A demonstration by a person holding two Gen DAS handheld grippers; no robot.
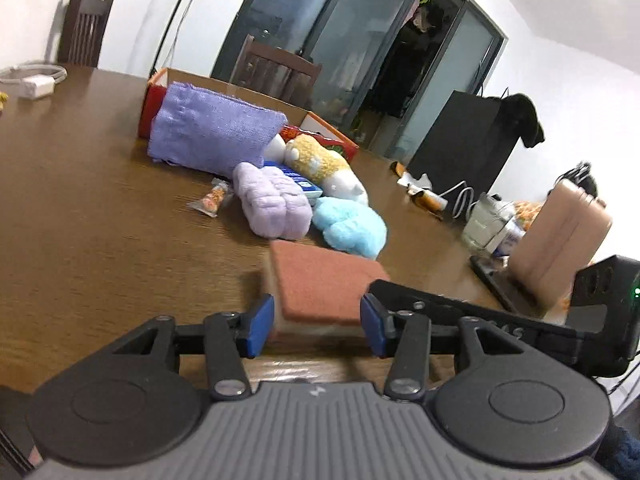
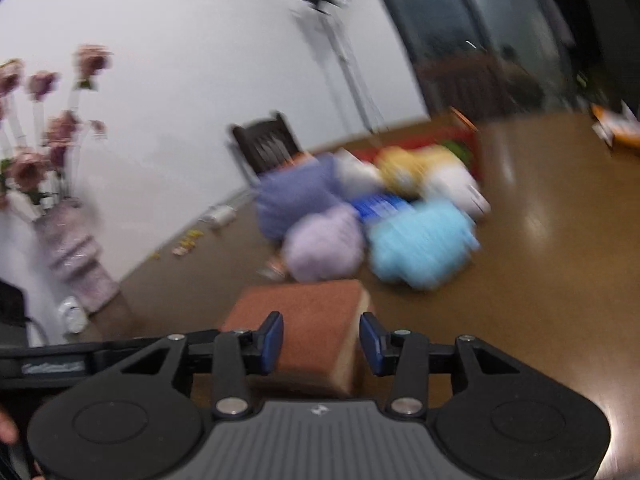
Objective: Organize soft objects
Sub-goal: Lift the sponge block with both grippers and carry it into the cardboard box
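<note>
A sponge with a rust-red scouring top and a pale body sits low over the brown table. My left gripper is shut on the sponge, a blue pad against each side of its near end. In the blurred right wrist view the same sponge lies off to the left of my right gripper. That gripper is open, with its left pad over the sponge's top and its right pad just clear of the side. Beyond lie a lilac plush, a light blue plush, a yellow-white plush and a purple towel.
A red cardboard box stands behind the towel. A snack wrapper and a blue packet lie by the plushes. A tan case, a plastic bag and a black box are at the right; a charger far left.
</note>
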